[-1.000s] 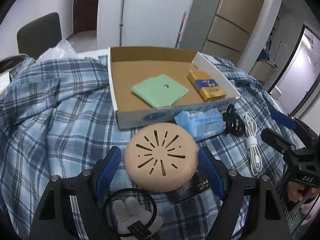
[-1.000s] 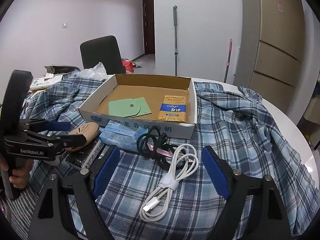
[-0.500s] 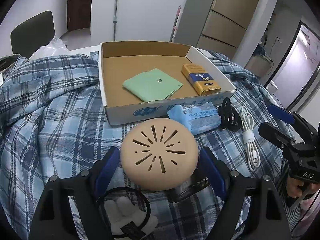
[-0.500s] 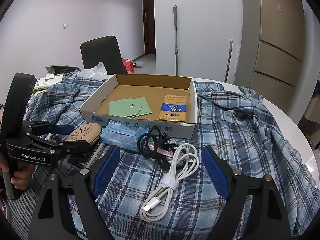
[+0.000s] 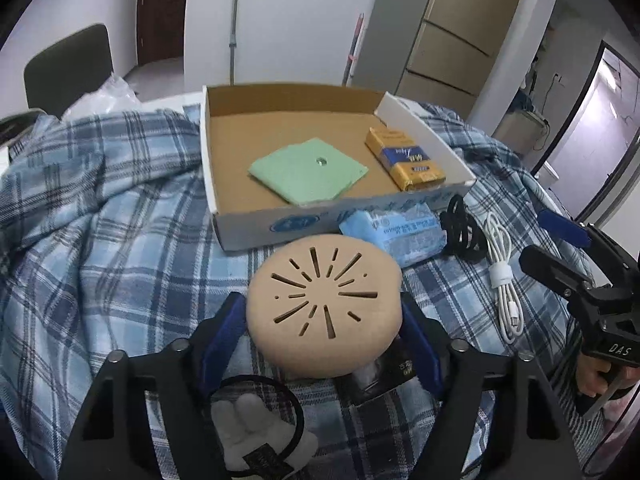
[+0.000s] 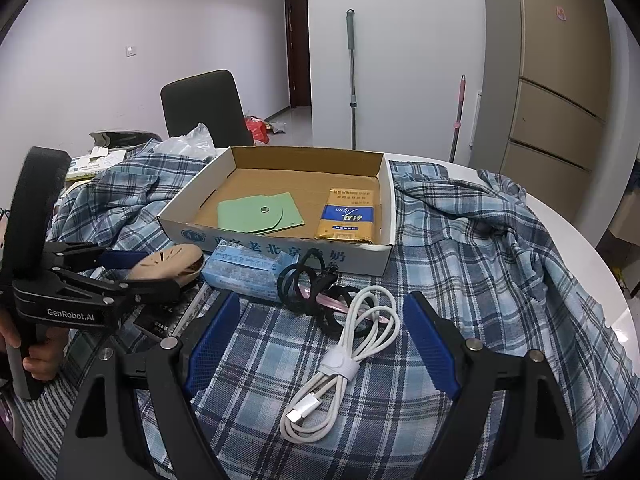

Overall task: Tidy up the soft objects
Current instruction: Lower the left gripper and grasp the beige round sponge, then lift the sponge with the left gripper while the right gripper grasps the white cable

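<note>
- The left gripper (image 5: 324, 332) is closed on the round tan cushion (image 5: 325, 310), its blue pads pressing both sides; the cushion, cut with radiating slits, is held just in front of the cardboard box (image 5: 256, 224).
- Seen from the right wrist, the left gripper's black body reads "GenRobot.AI", and the cushion (image 6: 168, 260) sits between its fingers near the box's front left corner.
- The right gripper (image 6: 320, 344) stands wide open with nothing between its pads, above the coiled white USB cable (image 6: 348, 360) on the plaid blue cloth (image 6: 480, 280). In the left view its handle reads "DAS".
- The box's front wall carries blue Chinese characters, partly hidden.
- Inside lie a green folded cloth (image 6: 260, 214) and a yellow packet (image 6: 348, 220) with a blue label in script, too small to read.
- A blue tissue pack (image 6: 244, 268) rests against the box front, beside a tangled black cord (image 6: 308, 284).
</note>
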A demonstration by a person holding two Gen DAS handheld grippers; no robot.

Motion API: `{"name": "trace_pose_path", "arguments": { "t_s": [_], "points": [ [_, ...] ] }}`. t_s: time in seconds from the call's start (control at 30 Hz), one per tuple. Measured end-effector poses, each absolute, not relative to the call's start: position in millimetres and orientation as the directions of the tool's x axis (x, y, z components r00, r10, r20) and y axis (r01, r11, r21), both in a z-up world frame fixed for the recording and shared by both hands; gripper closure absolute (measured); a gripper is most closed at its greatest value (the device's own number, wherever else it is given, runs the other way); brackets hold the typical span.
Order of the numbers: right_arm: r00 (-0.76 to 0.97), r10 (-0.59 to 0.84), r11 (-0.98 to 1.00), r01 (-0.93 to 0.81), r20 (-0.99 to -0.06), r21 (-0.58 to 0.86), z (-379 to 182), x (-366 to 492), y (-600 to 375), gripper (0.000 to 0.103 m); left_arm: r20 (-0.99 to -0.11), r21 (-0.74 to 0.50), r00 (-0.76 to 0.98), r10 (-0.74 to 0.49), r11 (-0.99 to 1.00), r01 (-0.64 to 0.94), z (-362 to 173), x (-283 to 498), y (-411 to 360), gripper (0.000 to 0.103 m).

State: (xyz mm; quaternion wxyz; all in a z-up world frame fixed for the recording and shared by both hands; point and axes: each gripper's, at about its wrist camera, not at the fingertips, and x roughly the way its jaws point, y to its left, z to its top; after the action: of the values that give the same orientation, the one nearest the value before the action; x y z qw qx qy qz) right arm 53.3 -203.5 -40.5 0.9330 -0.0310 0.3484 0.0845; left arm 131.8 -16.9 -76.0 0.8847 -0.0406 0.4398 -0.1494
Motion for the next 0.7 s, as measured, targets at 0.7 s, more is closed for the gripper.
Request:
{"name": "trace_pose_path", "arguments": {
  "t_s": [0.7],
  "points": [
    [0.571,0.112,0.994,-0.059,-0.813,0.095,-72,78,-227,0.053,-0.493,-0.063,0.822,-0.285,0.954,0.293,-21,77,-25,0.029]
  ]
}}
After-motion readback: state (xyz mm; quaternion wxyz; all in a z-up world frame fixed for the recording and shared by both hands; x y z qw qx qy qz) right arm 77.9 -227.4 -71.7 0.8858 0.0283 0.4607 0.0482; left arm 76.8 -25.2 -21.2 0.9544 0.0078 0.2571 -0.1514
